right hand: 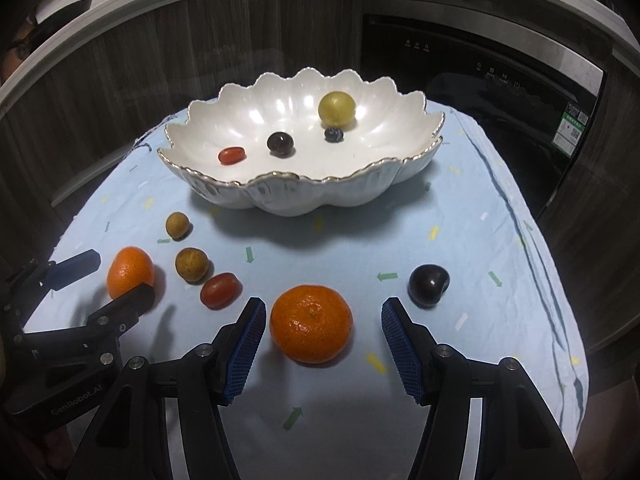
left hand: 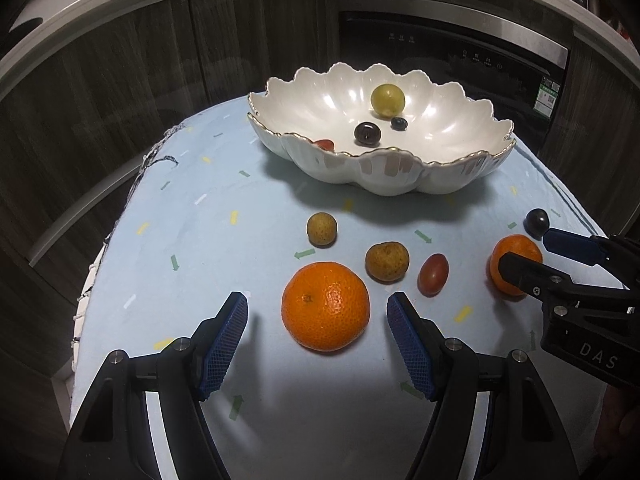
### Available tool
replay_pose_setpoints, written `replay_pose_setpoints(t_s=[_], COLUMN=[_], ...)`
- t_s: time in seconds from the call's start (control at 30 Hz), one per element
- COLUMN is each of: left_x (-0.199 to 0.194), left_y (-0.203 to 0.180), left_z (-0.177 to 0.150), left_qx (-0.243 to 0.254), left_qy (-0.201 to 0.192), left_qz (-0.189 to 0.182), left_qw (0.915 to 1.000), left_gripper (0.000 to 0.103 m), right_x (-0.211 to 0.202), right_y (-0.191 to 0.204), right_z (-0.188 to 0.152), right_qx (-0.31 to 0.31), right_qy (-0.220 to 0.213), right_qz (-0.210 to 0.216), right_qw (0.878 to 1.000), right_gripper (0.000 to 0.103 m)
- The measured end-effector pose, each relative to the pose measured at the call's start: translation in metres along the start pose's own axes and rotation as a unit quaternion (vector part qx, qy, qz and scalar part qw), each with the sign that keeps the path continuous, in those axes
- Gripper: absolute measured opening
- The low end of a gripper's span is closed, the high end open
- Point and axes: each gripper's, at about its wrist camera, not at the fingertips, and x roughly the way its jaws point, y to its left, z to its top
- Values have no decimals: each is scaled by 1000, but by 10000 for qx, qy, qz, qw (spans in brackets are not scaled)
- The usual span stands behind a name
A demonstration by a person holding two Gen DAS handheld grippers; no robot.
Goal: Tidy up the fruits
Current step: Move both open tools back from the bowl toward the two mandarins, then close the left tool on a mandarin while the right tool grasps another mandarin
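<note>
A small surface (left hand: pixel 208 240) covered by a pale blue cloth holds a white scalloped bowl (left hand: pixel 400 176) at its far side and loose fruit nearer the viewer. Already in the bowl are a yellow-green fruit (left hand: pixel 387 99), a dark cherry-like fruit (left hand: pixel 367 133), a blueberry (left hand: pixel 399 123) and a small red tomato (right hand: pixel 231 155). The left tool (left hand: pixel 317 314) has its jaws spread wide on either side of a large mandarin (left hand: pixel 325 306), pads apart from the peel, holding nothing. The right tool (right hand: pixel 323 318) likewise brackets a second mandarin (right hand: pixel 311 323), jaws open and empty. Between the two lie two brownish round fruits (left hand: pixel 321 229) (left hand: pixel 387 267) and a red tomato (left hand: pixel 433 274); a dark plum (right hand: pixel 428 281) sits just beside the right tool's outer finger. The risks: round fruit may roll if one pad touches first, that outer finger could knock the plum toward the cloth's edge, both tools working side by side could collide, and too firm a squeeze could bruise the soft peel.
</note>
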Motion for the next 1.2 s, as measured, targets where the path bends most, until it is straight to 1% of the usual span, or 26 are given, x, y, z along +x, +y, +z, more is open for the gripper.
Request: replay_pose_setpoints(t_s=[0.27,0.43,0.5,0.6,0.7,0.73,0.8,0.9,1.1,1.2], left_x=[10,15,18,19,18,18,18,15,4,-1], left_y=[2,1,1,-1,-2,-1,-1,-2,-4,-4], left_z=[1,1,1,1,1,1,2,1,5,6], left_qx=[-40,-39,-40,-41,-18,-26,-29,-16,-2,-19], left_qy=[98,155,205,231,228,231,240,214,96,51], left_qz=[55,-8,-58,-143,-135,-144,-160,-158,-161,-218], left_qw=[9999,9999,9998,9996,9996,9996,9996,9996,9998,9997], left_gripper=[71,60,51,46,45,45,45,44,44,44], right_x=[12,17,20,23,23,23,22,21,13,8], right_y=[2,3,3,2,0,0,2,6,4,4], right_z=[-2,-3,-3,-4,-4,-4,-3,-4,-1,0], right_qx=[-39,-52,-50,-40,-18,-18,-42,-157,-106,-107], right_qy=[124,193,236,307,305,292,279,262,185,127], right_qz=[33,40,17,24,48,47,111,92,103,109], right_qw=[9999,9998,9997,9995,9995,9996,9995,9995,9997,9998], right_gripper=[62,62,62,61,59,56,46,45,44,44])
